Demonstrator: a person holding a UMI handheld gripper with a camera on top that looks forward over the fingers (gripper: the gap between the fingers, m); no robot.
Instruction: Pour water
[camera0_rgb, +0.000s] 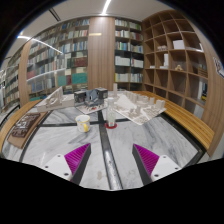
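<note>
The gripper hovers over the marble bench, its jaws apart and holding nothing. A cup stands on the bench beyond them, a bottle just beside it.

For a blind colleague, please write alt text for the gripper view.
The open tongs, with magenta pads, hold nothing above a white marble table. Beyond them stand a small yellow-and-white cup and a slim clear bottle; wooden bookshelves fill the background.
</note>
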